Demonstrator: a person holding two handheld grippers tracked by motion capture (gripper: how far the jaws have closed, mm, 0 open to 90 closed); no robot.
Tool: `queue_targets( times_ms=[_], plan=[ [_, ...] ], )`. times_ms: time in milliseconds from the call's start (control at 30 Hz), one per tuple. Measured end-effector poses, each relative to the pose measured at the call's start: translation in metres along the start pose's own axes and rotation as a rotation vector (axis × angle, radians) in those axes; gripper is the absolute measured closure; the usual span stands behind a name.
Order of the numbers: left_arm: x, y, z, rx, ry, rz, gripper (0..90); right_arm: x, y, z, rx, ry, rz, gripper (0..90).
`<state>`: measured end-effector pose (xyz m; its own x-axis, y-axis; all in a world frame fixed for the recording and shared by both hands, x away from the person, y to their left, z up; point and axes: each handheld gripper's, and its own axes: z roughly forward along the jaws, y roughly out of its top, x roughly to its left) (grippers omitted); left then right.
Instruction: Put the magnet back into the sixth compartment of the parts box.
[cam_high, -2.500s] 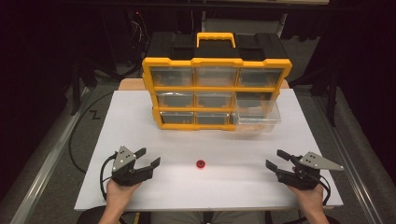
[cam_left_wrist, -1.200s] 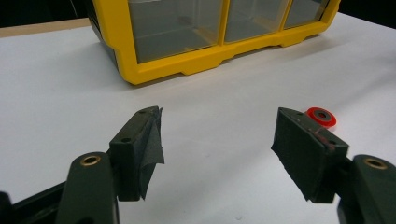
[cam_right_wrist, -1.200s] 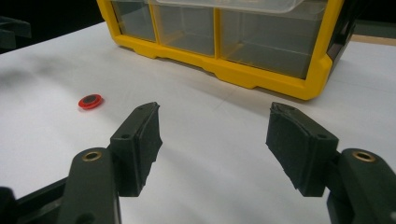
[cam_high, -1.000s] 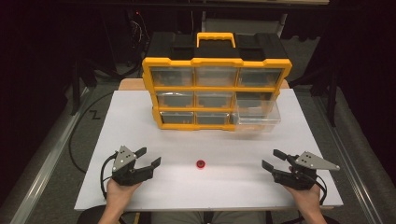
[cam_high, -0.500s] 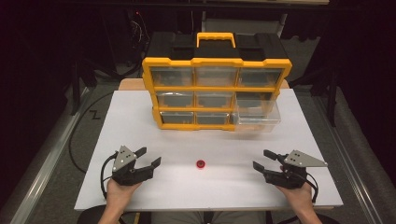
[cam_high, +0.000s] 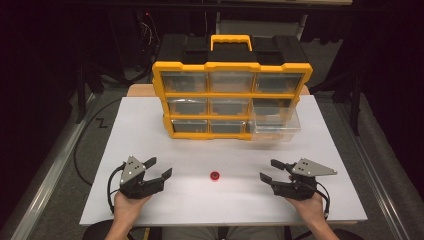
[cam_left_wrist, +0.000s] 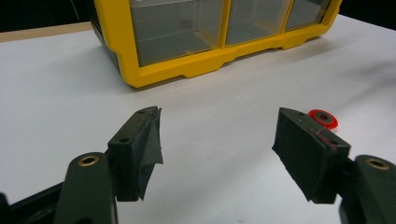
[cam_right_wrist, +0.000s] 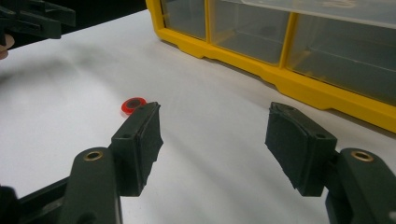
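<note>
**Two empty claws wide open, red ring between them**

The white tabletop (cam_high: 150, 130) spans most of the high view, with dark floor around it. Toward 12 o'clock on it stands a yellow-framed drawer organizer (cam_high: 232, 97) with a yellow carry handle (cam_high: 230, 40) on its black top and three rows of three clear drawers. The drawer at its lower right, a clear plastic drawer (cam_high: 275, 127), is pulled out toward the person; the others sit flush. The organizer's bottom row also shows in the left gripper view (cam_left_wrist: 196, 32) and in the right gripper view (cam_right_wrist: 280, 46).

At about 7 o'clock on the tabletop the left claw (cam_high: 159, 169) is held in the person's left hand (cam_high: 127, 207), jaws spread wide with nothing between them, pointing toward 2 o'clock. In its own view (cam_left_wrist: 217, 140) bare white surface lies between the two black jaws.

At about 5 o'clock the right claw (cam_high: 272, 170) is held in the right hand (cam_high: 306, 209), its jaws likewise wide apart and empty, pointing toward 9 o'clock. Its own view (cam_right_wrist: 212, 135) shows the same open gap, with the left claw far off at the top left corner (cam_right_wrist: 32, 18).

A small red ring (cam_high: 215, 175) lies flat on the tabletop at 6 o'clock, between the two claws and apart from both. It sits just beyond the right-hand jaw in the left gripper view (cam_left_wrist: 322, 118) and just beyond the left-hand jaw in the right gripper view (cam_right_wrist: 133, 105).
</note>
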<state>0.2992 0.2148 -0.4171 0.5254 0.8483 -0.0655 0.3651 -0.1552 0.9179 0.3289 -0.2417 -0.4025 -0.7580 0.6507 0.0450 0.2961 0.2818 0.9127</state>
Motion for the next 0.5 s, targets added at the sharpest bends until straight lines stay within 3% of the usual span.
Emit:
queue_targets(
  times_ms=[500],
  plan=[
    [0.001,0.000,-0.001,-0.011,0.002,-0.006,31.4,0.009,0.008,0.015,0.001,0.028,-0.015,37.7]
  ],
)
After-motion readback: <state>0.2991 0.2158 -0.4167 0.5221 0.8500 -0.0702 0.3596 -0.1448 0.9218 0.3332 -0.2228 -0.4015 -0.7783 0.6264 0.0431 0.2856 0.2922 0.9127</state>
